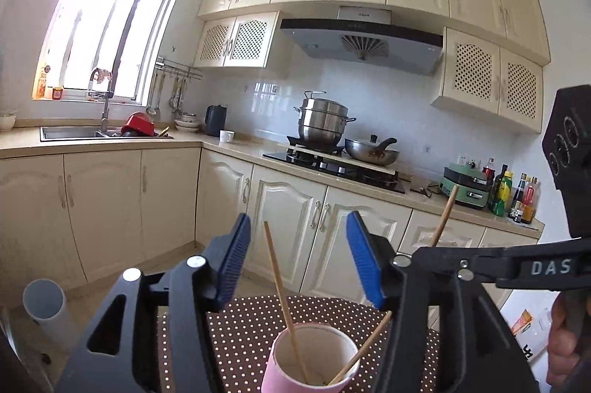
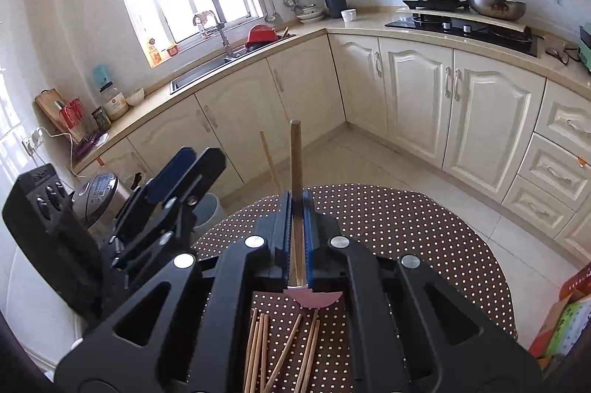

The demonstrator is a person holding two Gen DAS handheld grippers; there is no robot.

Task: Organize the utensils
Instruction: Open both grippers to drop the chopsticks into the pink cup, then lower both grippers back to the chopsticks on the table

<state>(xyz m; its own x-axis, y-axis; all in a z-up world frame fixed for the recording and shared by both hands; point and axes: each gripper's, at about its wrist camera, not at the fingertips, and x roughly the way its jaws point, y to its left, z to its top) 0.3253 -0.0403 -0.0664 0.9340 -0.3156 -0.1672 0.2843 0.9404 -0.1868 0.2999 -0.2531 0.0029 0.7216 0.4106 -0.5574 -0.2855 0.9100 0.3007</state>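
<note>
Left wrist view
Left gripper (image 1: 297,260): jaws apart, nothing pressed, above the pink cup (image 1: 312,358).
Cup: on the dotted table (image 1: 240,337), two chopsticks (image 1: 282,300) leaning inside.

Right wrist view
Right gripper (image 2: 296,226): clamped on one upright chopstick (image 2: 295,156), over the cup's rim (image 2: 312,297).
Loose chopsticks (image 2: 284,352): flat on the table, nearer the camera than the cup.

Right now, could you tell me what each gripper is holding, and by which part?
The right gripper clamps a chopstick partway along its shaft, upright. The left gripper is open and holds nothing.
</note>
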